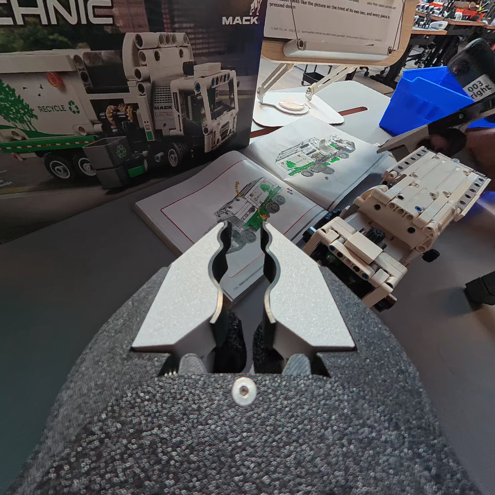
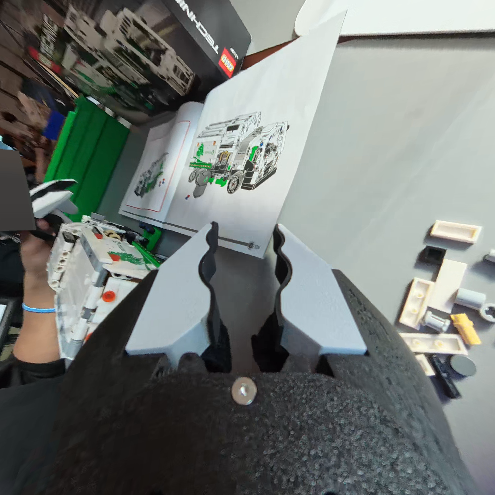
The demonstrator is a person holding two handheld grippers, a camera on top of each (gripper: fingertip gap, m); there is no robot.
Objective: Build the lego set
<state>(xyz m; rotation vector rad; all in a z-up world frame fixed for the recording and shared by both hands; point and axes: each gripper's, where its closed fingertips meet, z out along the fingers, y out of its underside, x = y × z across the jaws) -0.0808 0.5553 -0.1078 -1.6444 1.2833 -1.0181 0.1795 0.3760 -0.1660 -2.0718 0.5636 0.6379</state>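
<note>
The partly built white truck model [image 1: 388, 222] lies tilted on the grey table, right of my left gripper [image 1: 245, 227]. That gripper is open and empty, pointing at the open instruction booklet [image 1: 267, 192]. My right gripper [image 2: 245, 227] is open and empty above the table, in front of the booklet [image 2: 241, 160]. The model [image 2: 88, 273] lies to its left, with white panels, green trim and an orange stud. Several loose pieces [image 2: 442, 308], white, grey, black and one yellow, lie on the table to its right. The right gripper also shows in the left wrist view [image 1: 401, 142], over the model's far end.
The set's box [image 1: 120, 107] stands at the back left. A blue bin [image 1: 423, 101] and a wooden document stand [image 1: 321, 40] are behind the booklet. A green bin [image 2: 85, 150] stands left of the booklet. A hand [image 2: 34, 254] with a blue wristband is beside the model.
</note>
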